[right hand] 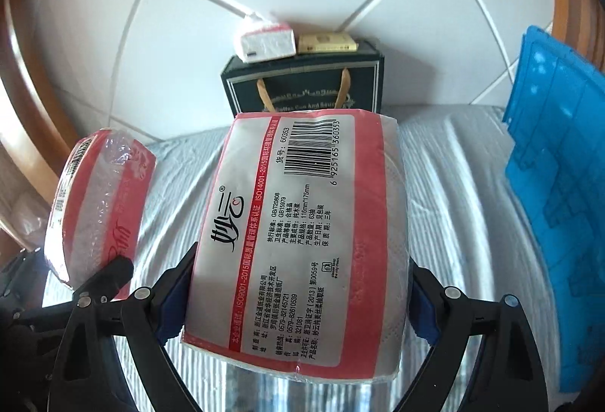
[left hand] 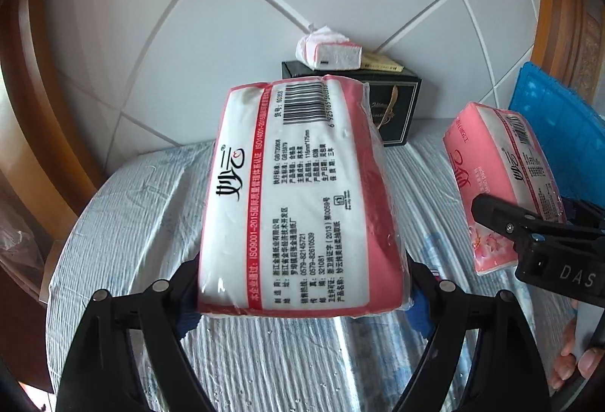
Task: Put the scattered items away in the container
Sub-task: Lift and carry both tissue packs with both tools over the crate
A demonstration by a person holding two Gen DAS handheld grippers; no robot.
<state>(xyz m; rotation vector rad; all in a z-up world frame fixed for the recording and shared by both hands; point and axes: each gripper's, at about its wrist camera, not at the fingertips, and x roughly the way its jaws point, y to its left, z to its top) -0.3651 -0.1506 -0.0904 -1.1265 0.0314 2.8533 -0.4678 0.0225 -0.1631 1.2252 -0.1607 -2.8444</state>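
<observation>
White tiled wall behind, ribbed cover below. I've got each gripper pinching a tissue pack: left gripper (left hand: 298, 298) on one (left hand: 298, 196), right gripper (right hand: 298, 302) on another (right hand: 302, 230), both lifted, probably bound for the blue container (right hand: 556, 223).

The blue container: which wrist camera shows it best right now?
The right wrist view. The blue container fills its right edge, standing tilted, ribbed face visible, nothing in front of it. In the left wrist view only part shows, partly behind the tissue pack held by the right gripper.
</observation>
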